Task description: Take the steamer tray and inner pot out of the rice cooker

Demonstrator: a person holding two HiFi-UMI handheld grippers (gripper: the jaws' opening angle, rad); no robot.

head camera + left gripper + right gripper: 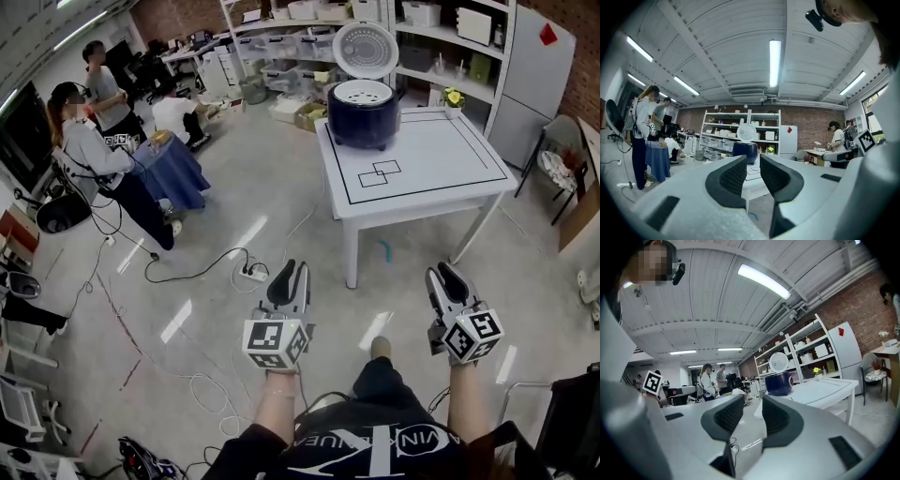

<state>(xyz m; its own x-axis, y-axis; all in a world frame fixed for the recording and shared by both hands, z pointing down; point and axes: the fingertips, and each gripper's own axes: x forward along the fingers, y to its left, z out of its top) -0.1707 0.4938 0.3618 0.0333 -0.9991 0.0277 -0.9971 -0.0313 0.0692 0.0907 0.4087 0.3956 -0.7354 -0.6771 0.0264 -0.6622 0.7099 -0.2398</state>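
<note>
The person stands well back from the white table (pixel 441 164), a gripper held level in each hand. The left gripper (pixel 292 274) has its jaws a small way apart, a narrow gap between the ribbed black pads (pixel 733 177), and nothing sits in that gap. The right gripper (pixel 444 274) shows a somewhat wider gap, and it grips and touches nothing either. Both point toward the table.

The rice cooker (pixel 363 112), dark blue, sits at the table's far left corner, well apart from both grippers. Its round lid (pixel 366 47) stands tipped up and open behind it. The steamer tray (pixel 362 92), white and dotted with holes, lies in the cooker's mouth and fills it rim to rim. The inner pot is hidden beneath the tray, so I can't make it out. Black lines mark a large rectangle and two small overlapping squares on the tabletop. A small pot of yellow flowers (pixel 454 97) stands at the far edge, to the right of the cooker.
</note>
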